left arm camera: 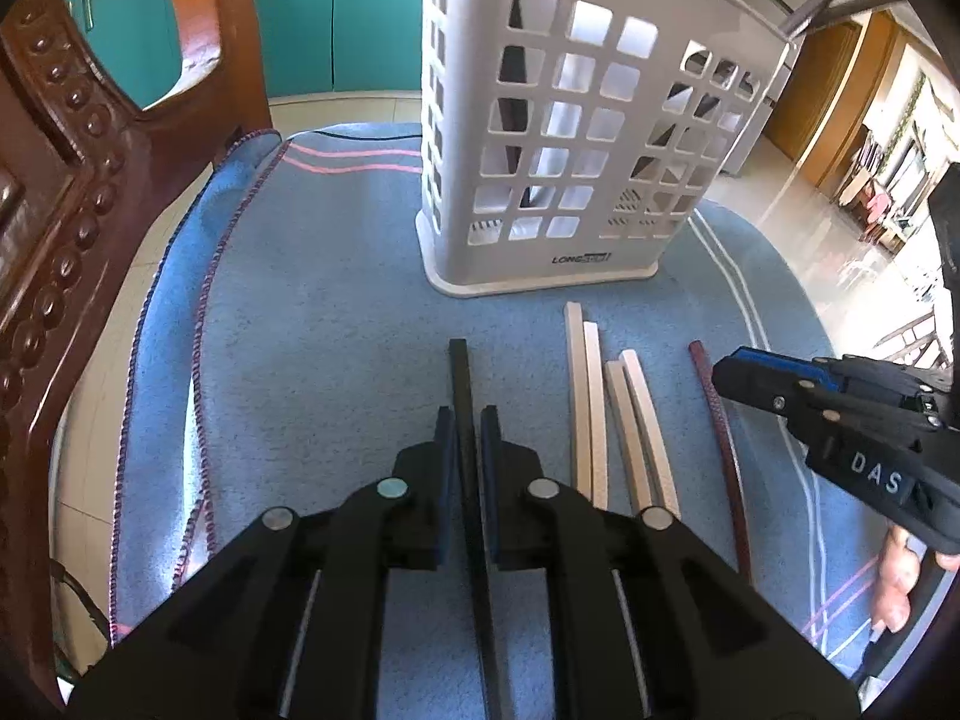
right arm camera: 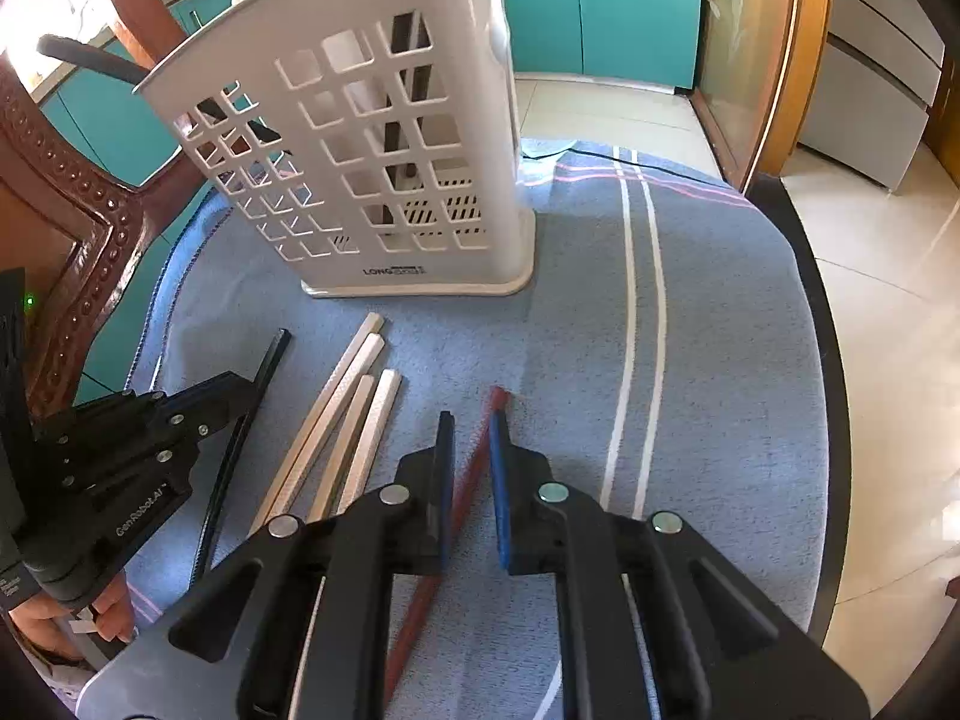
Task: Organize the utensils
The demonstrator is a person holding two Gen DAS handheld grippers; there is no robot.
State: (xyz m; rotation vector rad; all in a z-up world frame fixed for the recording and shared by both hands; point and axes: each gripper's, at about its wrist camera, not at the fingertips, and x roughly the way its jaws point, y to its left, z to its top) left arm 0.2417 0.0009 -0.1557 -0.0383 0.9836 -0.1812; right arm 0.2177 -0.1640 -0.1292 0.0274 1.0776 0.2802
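A white slotted utensil holder point(left arm camera: 564, 138) point(right arm camera: 384, 150) stands on a blue cloth, with a dark utensil inside. In front of it lie a black chopstick point(left arm camera: 461, 372) point(right arm camera: 273, 354), several white chopsticks point(left arm camera: 591, 414) point(right arm camera: 354, 414) and a dark red chopstick point(left arm camera: 720, 438) point(right arm camera: 477, 462). My left gripper point(left arm camera: 465, 420) is around the black chopstick, jaws narrowly apart on each side of it. My right gripper point(right arm camera: 471, 420) is low over the red chopstick, jaws open around it; it also shows in the left wrist view point(left arm camera: 729, 369).
A carved wooden chair point(left arm camera: 66, 180) point(right arm camera: 72, 204) stands at the table's left. The blue cloth point(left arm camera: 336, 312) point(right arm camera: 720, 324) covers a round dark-rimmed table point(right arm camera: 831, 372). Teal cabinets point(left arm camera: 336, 12) are behind. A black cable point(left arm camera: 360, 135) runs along the cloth's far edge.
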